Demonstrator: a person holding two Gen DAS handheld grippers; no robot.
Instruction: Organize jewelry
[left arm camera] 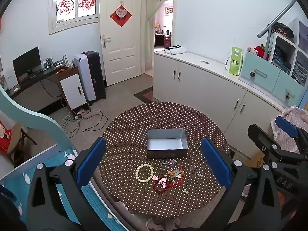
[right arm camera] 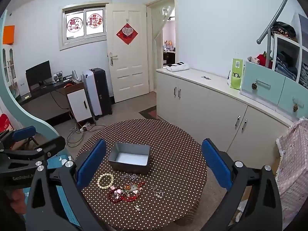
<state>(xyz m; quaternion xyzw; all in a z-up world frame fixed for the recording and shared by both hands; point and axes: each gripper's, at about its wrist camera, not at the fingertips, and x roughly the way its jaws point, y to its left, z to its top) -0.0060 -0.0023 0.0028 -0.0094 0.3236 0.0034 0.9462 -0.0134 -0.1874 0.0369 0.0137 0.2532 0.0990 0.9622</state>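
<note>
An open, empty grey metal box (left arm camera: 166, 143) (right arm camera: 130, 160) stands on a round table with a brown polka-dot cloth (left arm camera: 134, 127) (right arm camera: 173, 146). In front of it lies loose jewelry: a cream bead bracelet (left arm camera: 144, 172) (right arm camera: 105, 180), a dark red bead bracelet (left arm camera: 159, 185) (right arm camera: 114, 194), a red cord pendant (left arm camera: 176, 175) (right arm camera: 132, 188), a silver chain (left arm camera: 168, 162) (right arm camera: 130, 176) and pearl pieces (left arm camera: 198, 172) (right arm camera: 158, 192). My left gripper (left arm camera: 154, 161) and right gripper (right arm camera: 154, 163) are both open and empty, held high above the table's near side.
White cabinets (left arm camera: 202, 84) (right arm camera: 202, 100) run along the right wall with a green bag (left arm camera: 235, 60) on top. A pink padded chair (right arm camera: 292, 154) stands at the right. A teal bed frame (left arm camera: 38, 123) is at the left. Cables (left arm camera: 84, 119) lie on the floor.
</note>
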